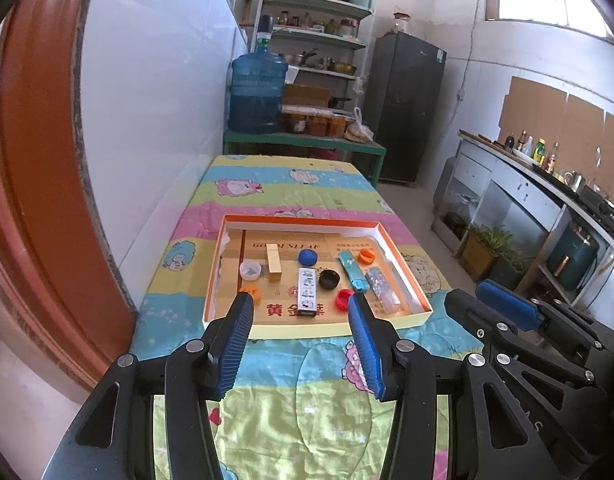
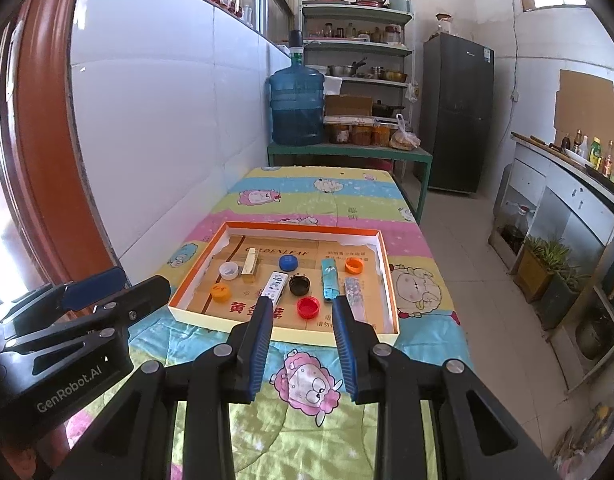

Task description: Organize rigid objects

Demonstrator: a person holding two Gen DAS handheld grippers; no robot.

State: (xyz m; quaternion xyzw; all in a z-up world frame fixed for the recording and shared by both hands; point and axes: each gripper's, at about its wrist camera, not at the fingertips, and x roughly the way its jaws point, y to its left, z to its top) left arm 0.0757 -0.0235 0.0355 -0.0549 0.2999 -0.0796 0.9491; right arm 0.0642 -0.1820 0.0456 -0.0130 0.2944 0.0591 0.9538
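The left gripper point(image 1: 301, 306) and the right gripper point(image 2: 303, 308) were held side by side, level and pointing forward. Both were seen with jaws parted and nothing between the blue pads point(image 1: 235, 344).

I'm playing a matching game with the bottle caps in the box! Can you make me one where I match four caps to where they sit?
Things:
1. blue cap
2. red cap
3. black cap
4. white cap

Places:
A. nearest the front wall of the tray
B. just left of the gold box
C. farther back than the black cap, right of the gold box
D. between the white lighter and the teal lighter

Pairs: 1-C, 2-A, 3-D, 4-B
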